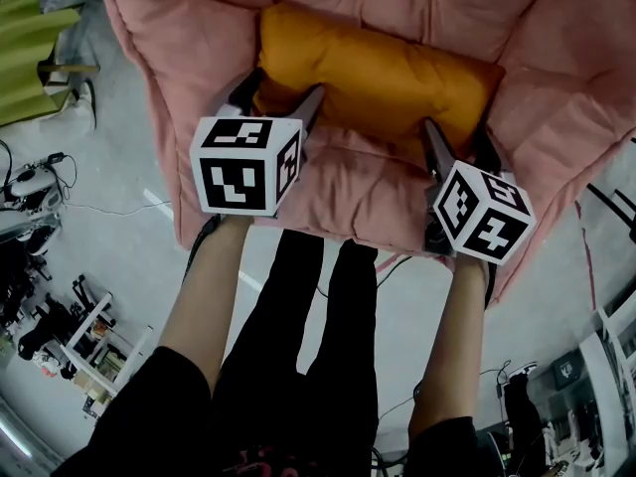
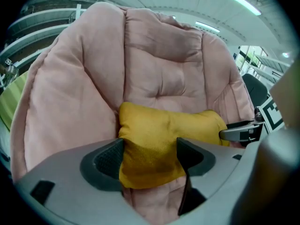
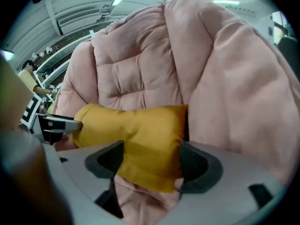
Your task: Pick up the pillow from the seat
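Note:
An orange-yellow pillow lies across the seat of a pink padded chair, against its back. My left gripper is at the pillow's left end and my right gripper at its right end. In the left gripper view the jaws stand wide, with the pillow's corner filling the gap between the dark pads. The right gripper likewise stands wide around the pillow's other end. Neither end looks pinched. Each gripper view shows the other gripper's finger at the pillow's far end.
The chair's thick pink cushion rises behind and beside the pillow. The person's dark-clad legs stand at the chair's front edge. On the grey floor to the left are a green seat, cables and equipment, and a small rack.

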A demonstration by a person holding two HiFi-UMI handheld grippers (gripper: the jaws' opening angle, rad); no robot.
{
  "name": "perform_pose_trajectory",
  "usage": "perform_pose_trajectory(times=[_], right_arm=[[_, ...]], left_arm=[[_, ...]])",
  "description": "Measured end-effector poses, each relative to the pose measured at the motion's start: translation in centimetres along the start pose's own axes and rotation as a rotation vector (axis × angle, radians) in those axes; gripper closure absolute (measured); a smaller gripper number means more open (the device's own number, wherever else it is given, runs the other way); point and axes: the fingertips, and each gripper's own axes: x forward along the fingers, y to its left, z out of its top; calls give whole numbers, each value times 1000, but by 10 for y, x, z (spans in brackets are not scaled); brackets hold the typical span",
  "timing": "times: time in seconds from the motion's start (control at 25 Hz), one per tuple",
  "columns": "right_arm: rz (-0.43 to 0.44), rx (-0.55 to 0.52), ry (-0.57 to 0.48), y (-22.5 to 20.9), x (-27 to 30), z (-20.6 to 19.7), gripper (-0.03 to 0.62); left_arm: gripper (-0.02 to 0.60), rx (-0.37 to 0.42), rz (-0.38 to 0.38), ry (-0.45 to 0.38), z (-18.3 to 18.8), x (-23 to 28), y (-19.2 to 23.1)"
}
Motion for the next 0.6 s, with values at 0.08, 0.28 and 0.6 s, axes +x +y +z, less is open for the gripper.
perform_pose_trajectory(times=[0.08, 0.28, 0.6], right_arm=[[2, 6, 17, 0, 4, -3, 238], [1, -2, 49, -3, 19, -6, 238], [8, -13, 89, -3, 37, -15, 240]], left_arm=[[245, 2, 2, 15, -2, 4, 0], [247, 16, 13, 37, -5, 18, -3], [249, 39, 19, 45, -15, 34, -3]])
